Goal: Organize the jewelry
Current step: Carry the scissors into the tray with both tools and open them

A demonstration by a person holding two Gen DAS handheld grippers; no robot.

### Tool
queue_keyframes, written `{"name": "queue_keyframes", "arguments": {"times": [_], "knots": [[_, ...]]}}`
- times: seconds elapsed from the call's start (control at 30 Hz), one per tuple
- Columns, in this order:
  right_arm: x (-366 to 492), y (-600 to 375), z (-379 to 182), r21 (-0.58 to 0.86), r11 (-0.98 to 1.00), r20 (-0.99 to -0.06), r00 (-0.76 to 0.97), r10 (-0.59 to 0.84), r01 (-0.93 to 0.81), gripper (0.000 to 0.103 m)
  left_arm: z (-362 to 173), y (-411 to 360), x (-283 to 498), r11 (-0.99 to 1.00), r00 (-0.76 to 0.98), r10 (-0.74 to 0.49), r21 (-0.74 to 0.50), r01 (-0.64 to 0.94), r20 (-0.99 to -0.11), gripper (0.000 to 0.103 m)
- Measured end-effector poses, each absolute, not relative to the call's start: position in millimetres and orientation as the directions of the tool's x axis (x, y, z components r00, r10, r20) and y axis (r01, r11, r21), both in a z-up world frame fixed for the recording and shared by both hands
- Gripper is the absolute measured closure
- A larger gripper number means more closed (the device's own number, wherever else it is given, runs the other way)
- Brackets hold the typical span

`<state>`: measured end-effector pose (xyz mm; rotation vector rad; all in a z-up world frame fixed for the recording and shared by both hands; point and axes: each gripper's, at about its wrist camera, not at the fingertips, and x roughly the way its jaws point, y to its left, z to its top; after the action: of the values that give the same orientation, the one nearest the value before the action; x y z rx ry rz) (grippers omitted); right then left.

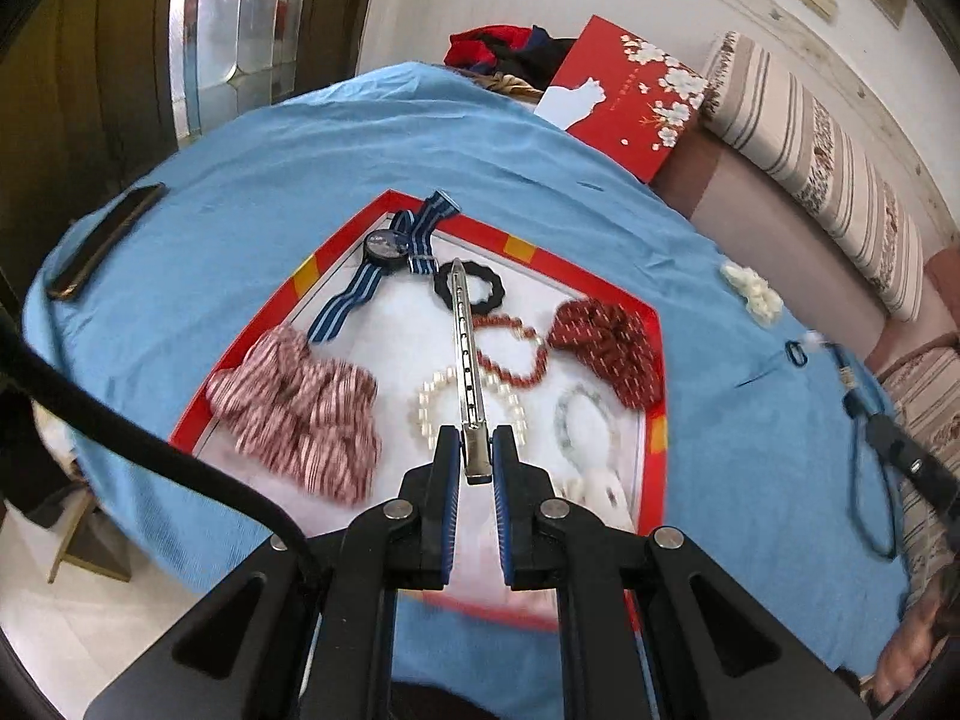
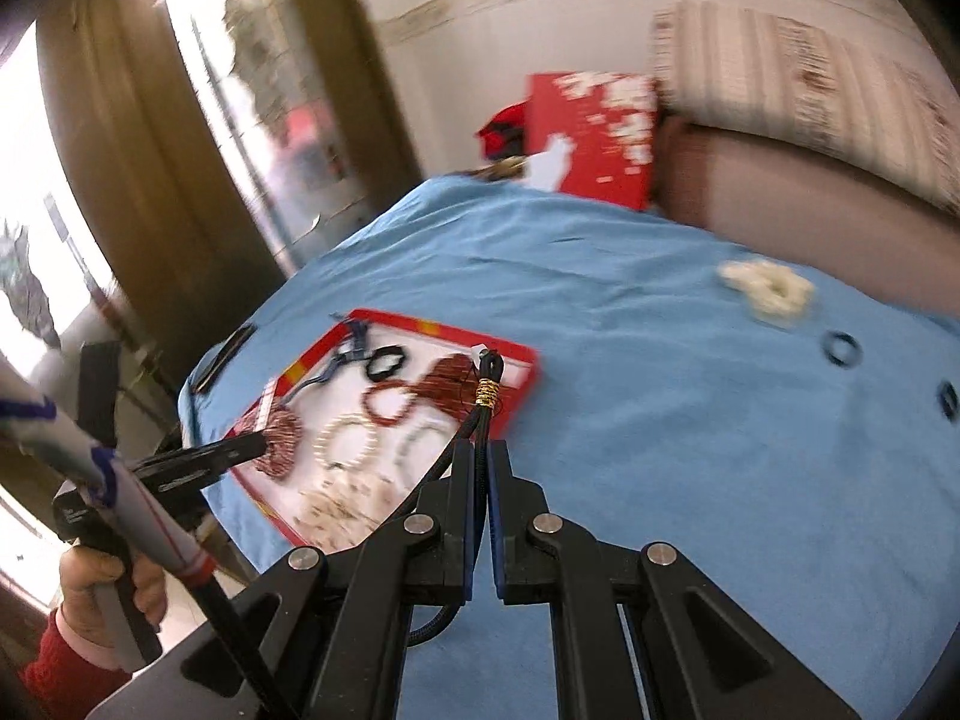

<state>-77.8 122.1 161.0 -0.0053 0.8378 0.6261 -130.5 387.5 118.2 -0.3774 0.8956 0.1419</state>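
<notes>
Left wrist view: left gripper pinches a metal hair clip by its end above the red tray; it could pivot and drop onto the beads. Right gripper clamps a black cord, which might snag the tray rim.

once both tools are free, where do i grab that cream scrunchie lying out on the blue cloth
Probably best to take the cream scrunchie from straight above, pinching one side of its puffy ring. It lies flat and alone on the blue cloth, outside the red tray, so nothing crowds it, and the soft fabric should bunch between the fingers.
</notes>
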Motion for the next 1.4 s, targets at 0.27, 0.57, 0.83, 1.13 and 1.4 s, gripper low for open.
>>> {"name": "queue_keyframes", "arguments": {"times": [0.27,0.57,0.83,1.13,1.4], "knots": [[-22.9,229.1,119.1,0.206,0.789,-0.754,0.419,0.505,-0.579,0.098,96.5,430.4,-72.6,0.914,0.584,-0.026,-0.255,-0.314,-0.811,0.093],[28.0,281.3,67.6,0.152,0.815,-0.825,0.382,0.416,-0.559,0.098,76.5,447.1,-49.7,0.911,0.554,-0.052,-0.267,-0.315,-0.831,0.093],[39.8,270.4,59.5,0.190,0.831,-0.845,0.344,0.409,-0.522,0.078,78.7,445.3,-52.4,0.911,0.552,-0.034,-0.253,-0.325,-0.833,0.091],[5.1,221.2,105.0,0.218,0.831,-0.796,0.400,0.455,-0.511,0.058,121.7,427.0,-88.6,0.919,0.616,0.054,-0.202,-0.339,-0.786,0.058],[-47.2,162.6,112.9,0.176,0.862,-0.797,0.445,0.409,-0.476,0.055,170.2,378.4,-143.0,0.895,0.668,0.326,-0.008,-0.446,-0.669,0.024]]}}
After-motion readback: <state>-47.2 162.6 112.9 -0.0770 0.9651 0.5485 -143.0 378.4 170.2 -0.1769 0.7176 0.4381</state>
